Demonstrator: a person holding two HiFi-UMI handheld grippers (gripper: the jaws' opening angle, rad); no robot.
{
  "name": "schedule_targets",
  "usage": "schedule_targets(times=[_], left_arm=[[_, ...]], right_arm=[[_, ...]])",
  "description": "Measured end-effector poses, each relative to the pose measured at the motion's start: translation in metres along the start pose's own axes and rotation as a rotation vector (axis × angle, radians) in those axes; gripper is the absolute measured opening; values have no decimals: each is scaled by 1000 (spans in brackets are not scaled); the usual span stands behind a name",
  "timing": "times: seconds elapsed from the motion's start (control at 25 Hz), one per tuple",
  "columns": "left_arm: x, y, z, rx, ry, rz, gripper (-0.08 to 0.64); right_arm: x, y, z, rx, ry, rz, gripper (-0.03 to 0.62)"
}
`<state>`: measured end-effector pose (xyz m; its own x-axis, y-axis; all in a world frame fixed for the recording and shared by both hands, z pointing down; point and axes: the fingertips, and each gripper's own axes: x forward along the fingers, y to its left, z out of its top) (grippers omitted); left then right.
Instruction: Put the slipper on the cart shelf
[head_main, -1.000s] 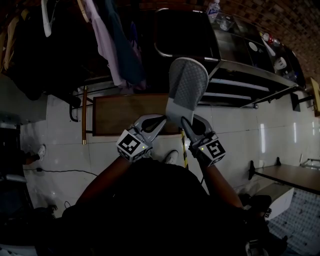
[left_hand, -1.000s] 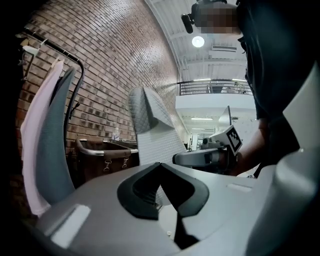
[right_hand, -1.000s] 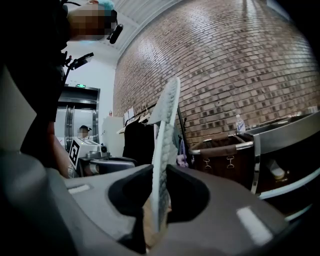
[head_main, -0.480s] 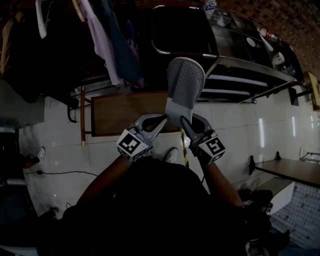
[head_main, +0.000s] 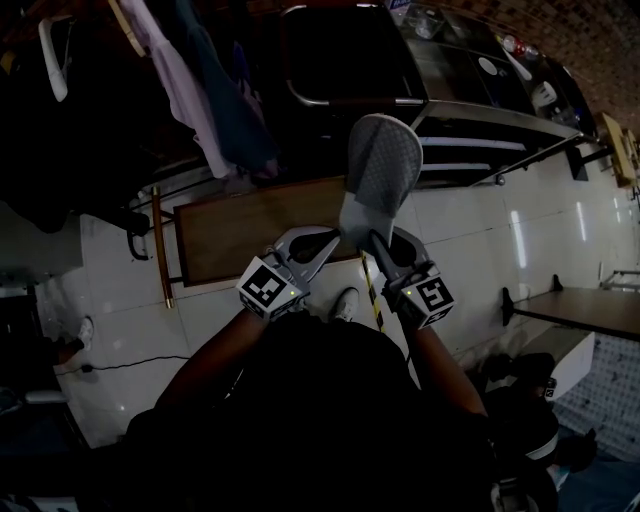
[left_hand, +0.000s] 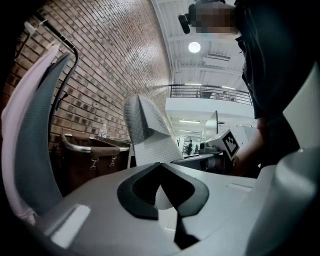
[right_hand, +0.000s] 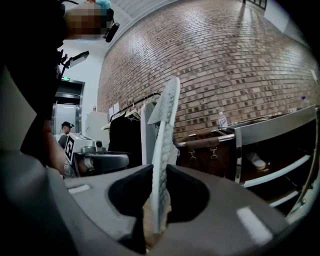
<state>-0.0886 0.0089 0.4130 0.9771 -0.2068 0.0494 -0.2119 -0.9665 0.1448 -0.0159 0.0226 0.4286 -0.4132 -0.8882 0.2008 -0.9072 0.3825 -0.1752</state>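
A grey quilted slipper with a white sole stands upright in the air in front of me, toe up. My right gripper is shut on its heel end; in the right gripper view the slipper is edge-on between the two pads. My left gripper is just left of the heel with its tips together, and the slipper rises right behind them. The metal cart with its shelves stands ahead to the right. A pale shoe lies on one cart shelf.
A dark bin with a metal handle rail stands beside the cart. Clothes hang on a rack at the upper left. A brown wooden board lies on the white tiled floor below the grippers. A low bench is at the right.
The slipper and both grippers have shifted a little to the right, toward the cart. The clothes rack and the bin have slid left in the head view. The grip is unchanged.
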Motion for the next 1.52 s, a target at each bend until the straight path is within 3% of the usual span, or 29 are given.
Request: schedule_targets(times=[0.32, 0.64, 1.12, 1.52], left_arm=[[20, -6, -10, -10, 25, -114, 0], [71, -30, -10, -11, 47, -152, 0], [205, -94, -11, 54, 57, -119, 0], [275, -129, -24, 59, 97, -105, 0]], right_arm=[[-22, -23, -6, 51, -20, -154, 64], [-67, -74, -9, 64, -54, -215, 64], [-141, -183, -7, 68, -74, -118, 64], [-169, -244, -41, 181, 2, -13, 64]])
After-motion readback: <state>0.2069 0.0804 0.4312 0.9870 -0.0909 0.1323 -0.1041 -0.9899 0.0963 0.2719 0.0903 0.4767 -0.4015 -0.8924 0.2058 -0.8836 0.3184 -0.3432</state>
